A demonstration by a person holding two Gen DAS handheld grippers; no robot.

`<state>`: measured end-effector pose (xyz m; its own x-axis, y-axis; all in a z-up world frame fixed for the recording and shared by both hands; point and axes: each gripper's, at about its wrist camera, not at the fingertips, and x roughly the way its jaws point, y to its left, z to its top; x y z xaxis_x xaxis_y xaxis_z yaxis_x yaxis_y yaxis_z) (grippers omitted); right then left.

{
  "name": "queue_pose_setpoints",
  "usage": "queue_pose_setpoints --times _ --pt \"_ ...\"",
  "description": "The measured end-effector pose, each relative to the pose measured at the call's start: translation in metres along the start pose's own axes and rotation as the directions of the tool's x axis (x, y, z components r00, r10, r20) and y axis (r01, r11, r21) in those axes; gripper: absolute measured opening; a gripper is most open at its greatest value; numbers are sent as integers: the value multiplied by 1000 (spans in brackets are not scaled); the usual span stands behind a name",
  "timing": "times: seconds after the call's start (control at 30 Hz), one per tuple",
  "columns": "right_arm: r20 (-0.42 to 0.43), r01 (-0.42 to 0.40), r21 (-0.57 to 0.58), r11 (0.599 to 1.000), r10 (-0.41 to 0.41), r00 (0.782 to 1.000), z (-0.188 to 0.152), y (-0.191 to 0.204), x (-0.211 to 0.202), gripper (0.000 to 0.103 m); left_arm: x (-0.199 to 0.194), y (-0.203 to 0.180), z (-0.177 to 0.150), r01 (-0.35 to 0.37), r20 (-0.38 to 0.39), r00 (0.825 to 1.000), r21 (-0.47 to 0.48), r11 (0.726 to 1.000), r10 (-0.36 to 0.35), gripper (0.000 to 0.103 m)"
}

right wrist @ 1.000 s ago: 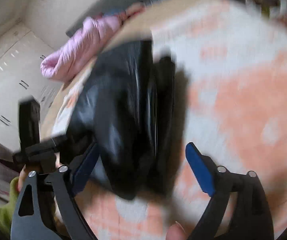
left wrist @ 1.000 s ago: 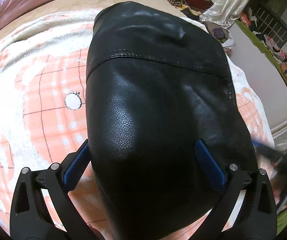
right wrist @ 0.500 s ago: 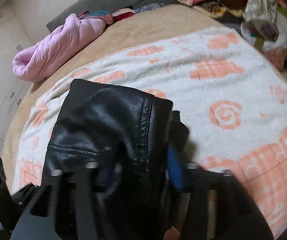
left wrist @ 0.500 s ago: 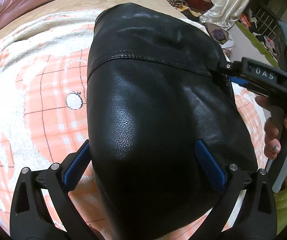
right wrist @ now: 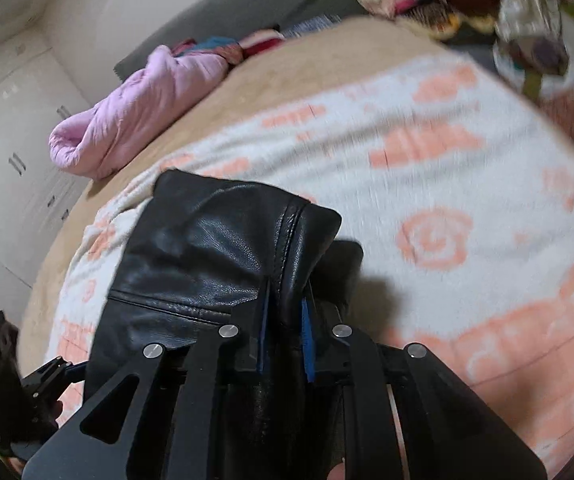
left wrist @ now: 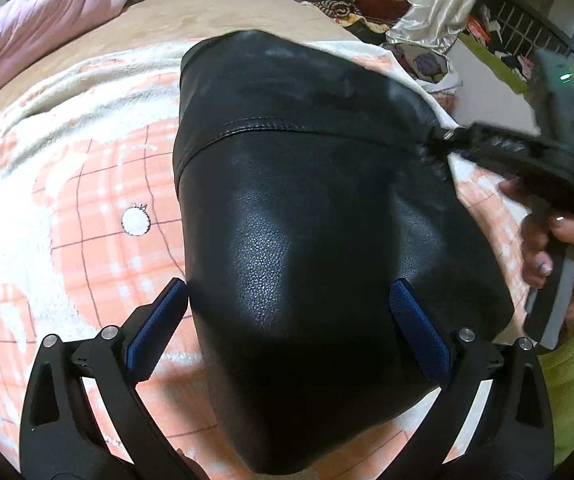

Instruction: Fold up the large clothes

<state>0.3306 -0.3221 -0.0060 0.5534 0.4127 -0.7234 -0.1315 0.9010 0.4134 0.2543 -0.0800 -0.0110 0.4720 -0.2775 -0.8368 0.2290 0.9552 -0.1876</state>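
Left wrist view – garment: the black grained-leather jacket (left wrist: 311, 240), folded into a thick bundle, lies on the white-and-orange patterned fleece blanket (left wrist: 67, 208), 1 stitched seam across its far half.
Left wrist view – left gripper (left wrist: 287, 324): its 2 blue pads stand apart, one on each side of the jacket's near end; whether either touches the leather I cannot tell.
Right wrist view – right gripper (right wrist: 285, 332): its jaws have just been closing and now pinch a raised ridge of the jacket's right edge between the pads.
Right wrist view – surroundings: a pink puffy quilted coat (right wrist: 135, 116) sits well beyond the jacket (far-left of it).
Handling: probably heavy, stiff at seams, smooth and slippery; thick folds will spring back.
Where to hold: seams or doubled edges near the jacket's corners, judged safer than the slick flat panel.
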Motion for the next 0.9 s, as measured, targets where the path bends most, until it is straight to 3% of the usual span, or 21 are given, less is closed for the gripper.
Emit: queue_pose_setpoints --times 0.13,0.23,0.37,0.6,0.67,0.77,0.83,0.9 --pt "-5 -66 124 990 67 998 -16 -18 16 13 -1 -5 0 -6 3 1000 10 1000 6 95" --pt "18 -97 138 986 96 995 -20 -16 14 13 -1 -1 -3 0 0 1000 -4 1000 0 95" --pt "4 -14 88 996 14 1000 -21 -7 15 17 1 4 -6 35 -7 999 -36 999 -35 95" --pt "24 123 -22 992 -123 992 -24 20 -6 49 -9 4 -7 30 8 1000 -32 999 -30 94" --pt "27 130 -37 991 -129 991 -29 24 -10 51 -12 2 -8 26 9 1000 -26 999 -26 94" --pt "48 134 -44 990 -132 990 -35 29 -21 61 -15 3 -9 30 9 1000 -32 999 -30 94" --pt "55 125 -37 992 -122 991 -39 30 -30 76 -19 2 -11 33 12 999 -37 999 -33 94" --pt "65 112 -33 993 -110 992 -42 31 -38 78 -23 1 -11 28 17 999 -35 999 -28 94"
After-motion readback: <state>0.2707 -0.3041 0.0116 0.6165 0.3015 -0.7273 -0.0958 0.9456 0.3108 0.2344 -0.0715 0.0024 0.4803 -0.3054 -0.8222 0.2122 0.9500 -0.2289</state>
